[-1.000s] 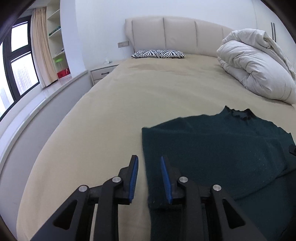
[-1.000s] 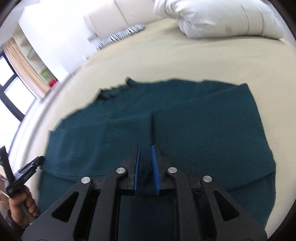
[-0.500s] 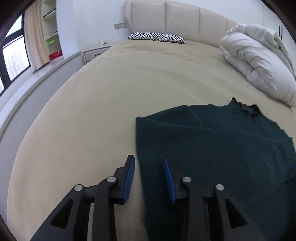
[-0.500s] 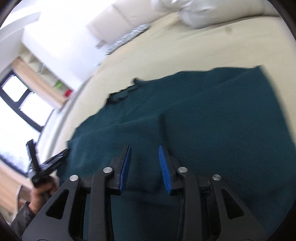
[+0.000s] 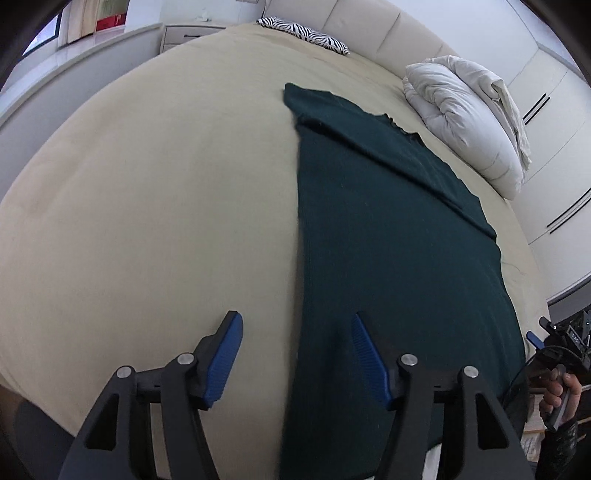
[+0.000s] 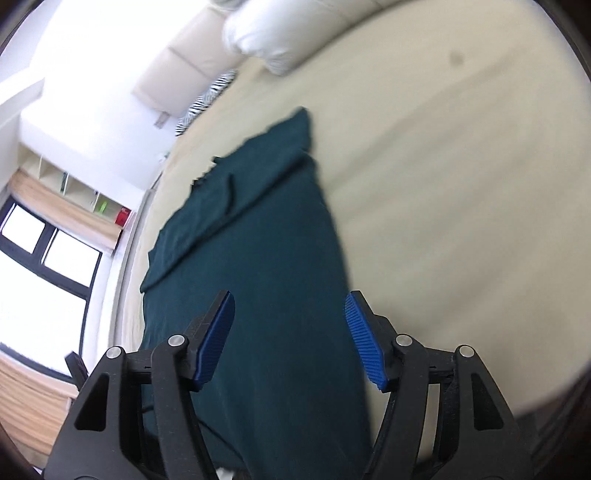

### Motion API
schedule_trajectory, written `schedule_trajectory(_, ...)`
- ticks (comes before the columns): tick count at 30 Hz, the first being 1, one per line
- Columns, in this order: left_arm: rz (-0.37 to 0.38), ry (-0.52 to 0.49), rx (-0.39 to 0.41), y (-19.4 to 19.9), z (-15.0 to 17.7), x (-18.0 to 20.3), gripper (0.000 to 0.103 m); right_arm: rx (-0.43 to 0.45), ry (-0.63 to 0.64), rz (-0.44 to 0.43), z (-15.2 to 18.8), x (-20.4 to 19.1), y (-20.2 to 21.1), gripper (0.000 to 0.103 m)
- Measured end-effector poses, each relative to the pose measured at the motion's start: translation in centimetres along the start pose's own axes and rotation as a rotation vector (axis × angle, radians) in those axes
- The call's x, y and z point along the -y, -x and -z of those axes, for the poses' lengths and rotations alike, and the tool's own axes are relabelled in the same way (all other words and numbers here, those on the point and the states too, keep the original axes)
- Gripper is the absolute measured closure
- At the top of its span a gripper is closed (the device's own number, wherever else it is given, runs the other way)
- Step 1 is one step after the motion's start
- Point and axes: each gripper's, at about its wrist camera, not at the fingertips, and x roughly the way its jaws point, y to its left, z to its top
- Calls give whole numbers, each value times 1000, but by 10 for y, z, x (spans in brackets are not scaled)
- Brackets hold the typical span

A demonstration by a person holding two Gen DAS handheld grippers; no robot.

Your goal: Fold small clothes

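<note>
A dark green knit sweater [image 5: 388, 229] lies flat on the beige bed [image 5: 147, 206], its sleeves folded in across the top; it also shows in the right wrist view [image 6: 266, 266]. My left gripper [image 5: 295, 354] is open and empty, straddling the sweater's left edge near the hem. My right gripper [image 6: 290, 336] is open and empty, straddling the sweater's right edge near the hem. The right gripper also shows at the far right of the left wrist view [image 5: 554, 343].
A white rolled duvet [image 5: 469, 118] lies at the bed's right side. A zebra-print pillow [image 5: 306, 35] sits by the cream headboard [image 5: 369, 26]. A window [image 6: 44, 266] and shelves [image 6: 74, 184] are on the left wall.
Both grippers pulled back toward the sweater's hem and opened wide. The right gripper, shut on the sweater's middle a second ago, has let go.
</note>
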Motion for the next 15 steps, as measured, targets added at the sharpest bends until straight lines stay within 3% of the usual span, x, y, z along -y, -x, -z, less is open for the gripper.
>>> schedule_trajectory(4, 58, 40, -25, 10, 24, -7, 39, -67, -43, 14, 29, 31, 27, 42)
schedule_trajectory(8, 124, 63, -76, 17, 30, -14, 39, -156, -92, -40, 45, 49, 34, 42)
schedule_trajectory(15, 250, 130, -151, 17, 42, -33, 38, -215, -88, -82, 69, 45, 30, 41)
